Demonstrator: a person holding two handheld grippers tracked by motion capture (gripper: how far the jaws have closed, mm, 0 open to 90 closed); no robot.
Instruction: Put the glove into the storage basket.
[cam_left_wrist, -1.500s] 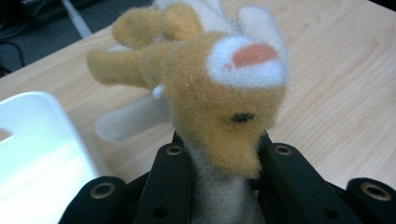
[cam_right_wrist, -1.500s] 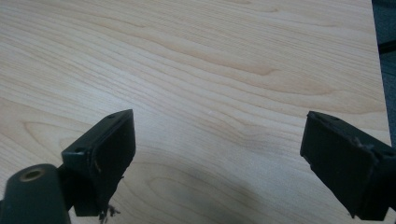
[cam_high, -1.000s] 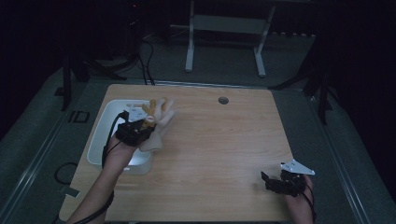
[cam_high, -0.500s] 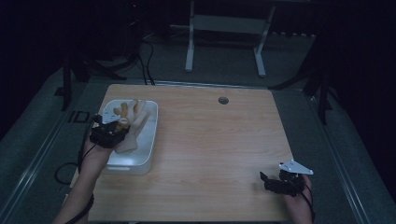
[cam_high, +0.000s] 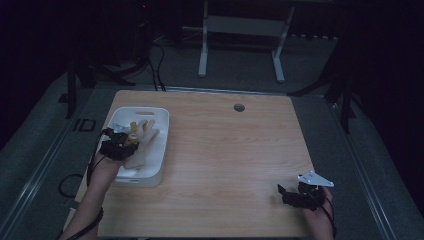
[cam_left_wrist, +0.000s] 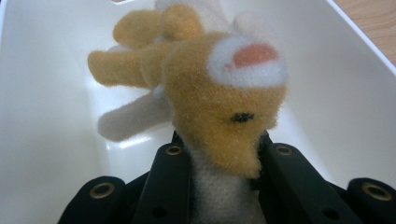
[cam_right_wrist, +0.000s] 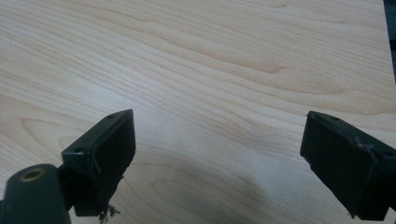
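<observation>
While left claw (cam_high: 125, 141) clamps soft tan-and-white plush toy (cam_left_wrist: 219, 88), toy's long axis runs far-right inside white plastic bin (cam_high: 159, 150); right claw (cam_right_wrist: 219, 154) wide, empty, well apart over tabletop (cam_high: 235, 160).

Wooden table (cam_high: 225, 165); round grommet hole (cam_high: 239, 107) near far edge; metal stand (cam_high: 240, 30) on grey floor beyond.

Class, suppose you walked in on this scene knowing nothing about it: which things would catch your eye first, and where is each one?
First, the yellow and white plush toy, clamped between the jaws of the left gripper inside the white tub at the left side of the wooden table. Next, the right gripper, near the table's front right corner, its jaws wide apart over bare wood with nothing between them. Beyond the table the room is dark.
</observation>
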